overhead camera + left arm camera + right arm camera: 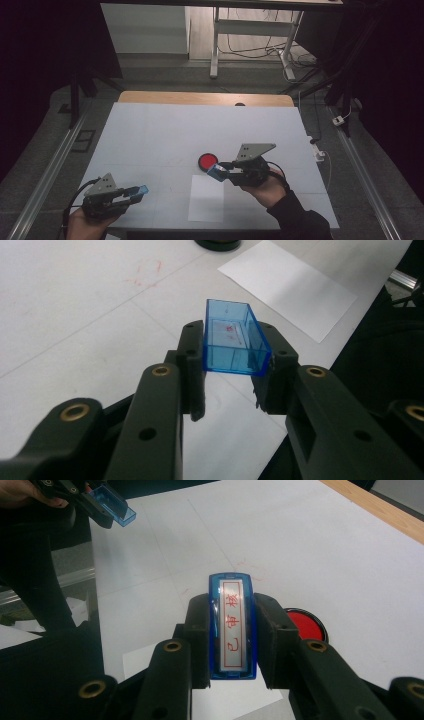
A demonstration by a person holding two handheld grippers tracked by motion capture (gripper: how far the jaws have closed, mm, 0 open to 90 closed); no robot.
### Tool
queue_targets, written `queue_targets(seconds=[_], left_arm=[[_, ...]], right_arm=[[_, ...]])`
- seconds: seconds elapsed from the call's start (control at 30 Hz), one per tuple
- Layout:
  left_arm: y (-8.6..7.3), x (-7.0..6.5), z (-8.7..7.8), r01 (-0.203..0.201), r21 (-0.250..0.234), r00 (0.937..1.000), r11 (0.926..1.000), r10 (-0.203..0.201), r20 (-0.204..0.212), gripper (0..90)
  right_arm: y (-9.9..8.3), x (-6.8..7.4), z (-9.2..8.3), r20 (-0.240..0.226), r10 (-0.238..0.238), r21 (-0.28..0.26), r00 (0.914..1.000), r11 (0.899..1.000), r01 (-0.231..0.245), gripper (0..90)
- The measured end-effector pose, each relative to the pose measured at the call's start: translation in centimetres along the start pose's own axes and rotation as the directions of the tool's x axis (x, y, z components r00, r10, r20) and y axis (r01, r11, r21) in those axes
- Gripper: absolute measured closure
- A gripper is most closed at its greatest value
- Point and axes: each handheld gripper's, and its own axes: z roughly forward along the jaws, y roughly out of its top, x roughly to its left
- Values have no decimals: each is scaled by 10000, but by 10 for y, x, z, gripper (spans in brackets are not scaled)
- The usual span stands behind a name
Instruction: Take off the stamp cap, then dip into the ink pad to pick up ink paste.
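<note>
My left gripper (135, 193) is at the table's near left corner, shut on a clear blue plastic cap (142, 190). In the left gripper view the cap (232, 340) is a hollow blue box clamped between the jaws, open end outward, with faint red marks inside. My right gripper (221, 173) hovers near the middle right, shut on a blue stamp (216, 171). The stamp's white label with red characters (232, 625) faces the right gripper view. A round red ink pad (208, 161) lies open on the table just beyond the right gripper.
A white sheet of paper (206, 199) lies near the front edge between my hands. The table (150, 130) has a white top with faint red smudges (145, 272) and a wooden far edge. Desk legs and cables stand on the floor beyond.
</note>
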Motion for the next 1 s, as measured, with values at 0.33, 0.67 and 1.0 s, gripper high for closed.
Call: queue_targets(seconds=[0.33,0.67,1.0], left_arm=[[-2,0,-1,108,91,9999,9999,-107,-109,689],[-2,1,0,135,211,9999,9997,-133,-80,689],[-2,2,1,184,265,9998,9995,-185,13,689]], right_arm=[[-1,-1,1,-4,52,21,10000,10000,-52,701],[0,-5,4,88,265,95,9996,9996,-266,701],[2,-14,11,227,443,268,9988,9986,-449,701]])
